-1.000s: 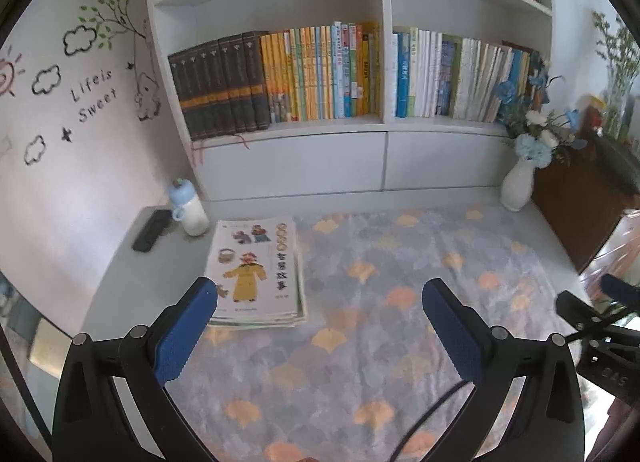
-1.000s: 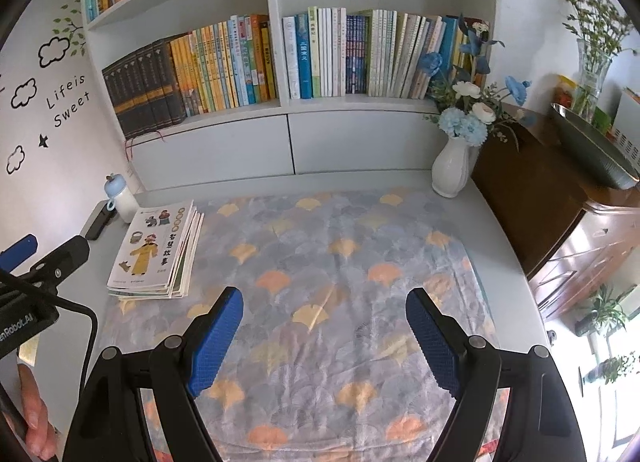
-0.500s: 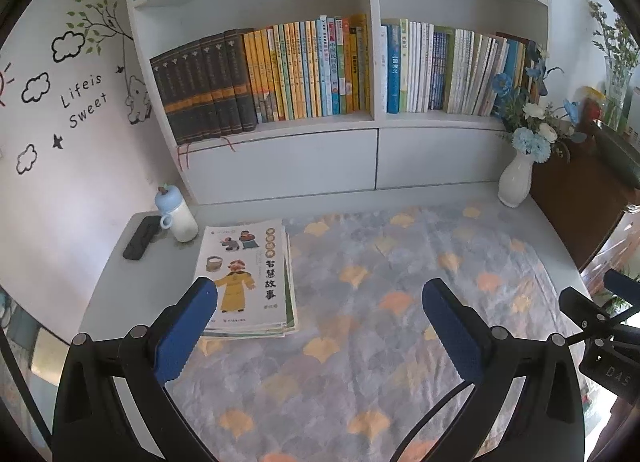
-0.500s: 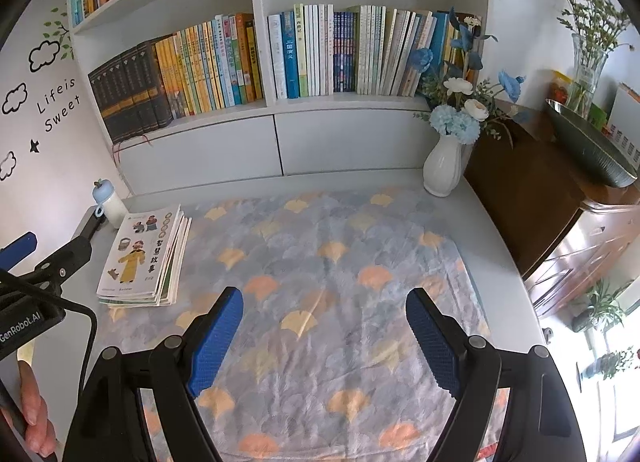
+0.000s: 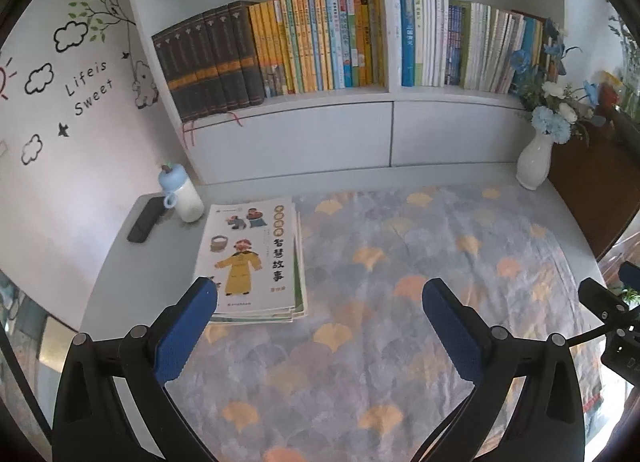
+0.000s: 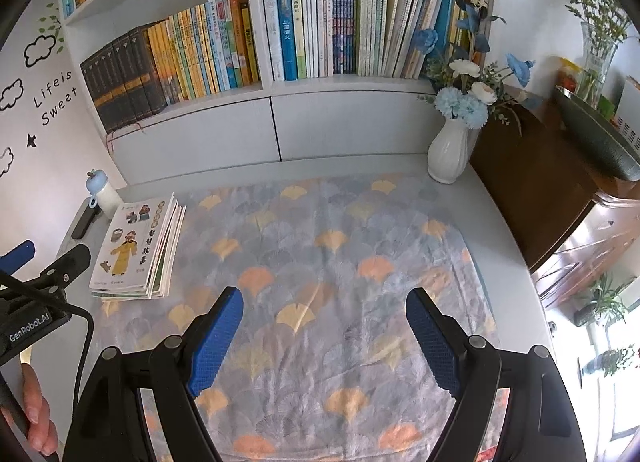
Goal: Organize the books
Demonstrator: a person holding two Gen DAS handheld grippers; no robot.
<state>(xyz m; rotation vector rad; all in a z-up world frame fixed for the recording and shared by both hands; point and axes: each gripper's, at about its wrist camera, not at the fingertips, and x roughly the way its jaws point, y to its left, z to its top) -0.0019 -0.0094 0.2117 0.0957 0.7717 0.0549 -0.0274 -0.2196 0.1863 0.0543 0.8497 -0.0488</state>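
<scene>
Both my tongs stand wide with nothing between them: the left gripper [image 5: 320, 304] hangs just short of the near edge of the stack of books [image 5: 256, 258], which lies flat at the left side of the patterned cloth [image 5: 420, 302], near the bottle [image 5: 182, 197] and below the bookshelf [image 5: 320, 97], while the right gripper [image 6: 324, 314] hovers over bare cloth well to the right. To do the pickup well, I judge I should bring the left fingers [image 5: 188, 334] low and level at the stack's near edge. I'd take only the top book, since the thin covers could slide or fan out.
</scene>
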